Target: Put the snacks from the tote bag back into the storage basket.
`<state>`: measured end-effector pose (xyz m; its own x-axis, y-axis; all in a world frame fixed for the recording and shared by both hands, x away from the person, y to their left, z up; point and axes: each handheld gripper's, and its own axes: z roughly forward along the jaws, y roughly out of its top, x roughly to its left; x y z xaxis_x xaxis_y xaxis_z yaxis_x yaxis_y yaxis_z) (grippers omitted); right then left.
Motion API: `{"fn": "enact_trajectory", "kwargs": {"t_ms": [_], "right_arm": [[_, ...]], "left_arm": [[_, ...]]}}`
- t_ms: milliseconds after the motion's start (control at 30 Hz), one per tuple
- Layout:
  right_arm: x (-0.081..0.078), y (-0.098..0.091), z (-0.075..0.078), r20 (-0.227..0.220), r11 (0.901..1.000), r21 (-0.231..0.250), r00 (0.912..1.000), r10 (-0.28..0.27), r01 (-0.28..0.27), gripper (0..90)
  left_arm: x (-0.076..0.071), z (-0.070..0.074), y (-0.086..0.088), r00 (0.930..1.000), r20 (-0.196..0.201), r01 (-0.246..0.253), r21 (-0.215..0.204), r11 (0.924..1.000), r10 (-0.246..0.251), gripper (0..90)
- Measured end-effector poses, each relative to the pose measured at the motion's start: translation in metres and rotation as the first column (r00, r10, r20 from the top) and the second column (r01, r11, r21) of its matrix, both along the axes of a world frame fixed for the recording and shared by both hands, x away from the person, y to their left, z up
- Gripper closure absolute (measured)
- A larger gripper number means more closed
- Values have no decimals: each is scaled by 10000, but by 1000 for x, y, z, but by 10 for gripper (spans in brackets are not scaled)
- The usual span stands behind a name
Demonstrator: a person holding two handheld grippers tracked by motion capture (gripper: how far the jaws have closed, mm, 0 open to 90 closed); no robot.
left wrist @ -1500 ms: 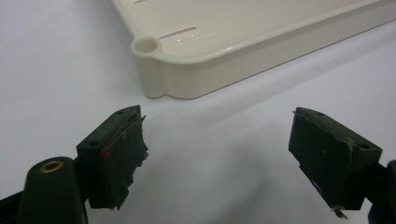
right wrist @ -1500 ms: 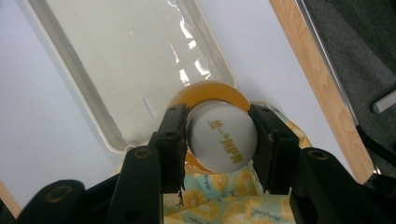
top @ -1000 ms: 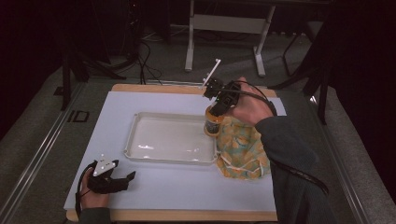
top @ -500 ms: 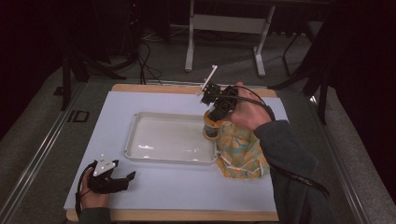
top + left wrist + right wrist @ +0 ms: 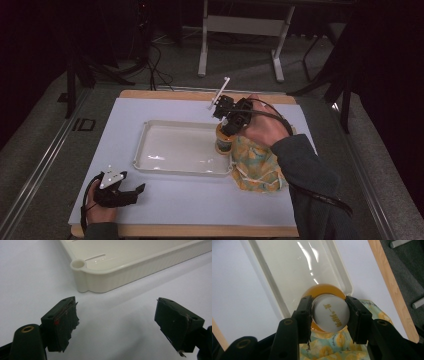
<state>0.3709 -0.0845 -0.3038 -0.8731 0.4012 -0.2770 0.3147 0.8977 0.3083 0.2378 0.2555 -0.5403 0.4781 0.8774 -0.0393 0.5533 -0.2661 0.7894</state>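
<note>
Bottle (amber body, white cap) upright at the tray's right edge, beside a lemon-print cloth; right gripper pinches its cap from above. Left gripper rests spread, nothing between its jaws, near the tray's front-left corner.

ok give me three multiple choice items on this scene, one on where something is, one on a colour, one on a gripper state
1. Where is the patterned cloth?
A. inside the tray
B. on the table by the tray's right end
C. under the left gripper

2. What colour is the cap of the bottle?
A. white
B. red
C. black

3. How stands the left gripper?
A. shut on the cloth
B. shut on the tray's rim
C. open with nothing between the jaws

Answers:
1 B, the high view shows it lying beside the tray, not in it.
2 A, the right gripper clamps a white cap over amber contents.
3 C, the left gripper view shows bare table between wide jaws.
</note>
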Motion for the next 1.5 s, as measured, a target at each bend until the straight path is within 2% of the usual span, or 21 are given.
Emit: {"fn": "enact_trajectory", "kwargs": {"t_ms": [267, 733, 1500], "right_arm": [[-3, 2, -5, -57, 9999, 117, 9999, 117, -117, 589], [-7, 6, -19, -304, 9997, -15, 9992, 255, -256, 589], [-15, 10, -35, -547, 9983, 43, 9968, 576, -574, 589]], "left_arm": [[0, 0, 0, 10000, 7, -5, -11, 10000, 5, 185], [0, 0, 0, 10000, 32, -11, -58, 10000, 11, 185], [0, 0, 0, 10000, 36, -32, -34, 10000, 32, 184]]}}
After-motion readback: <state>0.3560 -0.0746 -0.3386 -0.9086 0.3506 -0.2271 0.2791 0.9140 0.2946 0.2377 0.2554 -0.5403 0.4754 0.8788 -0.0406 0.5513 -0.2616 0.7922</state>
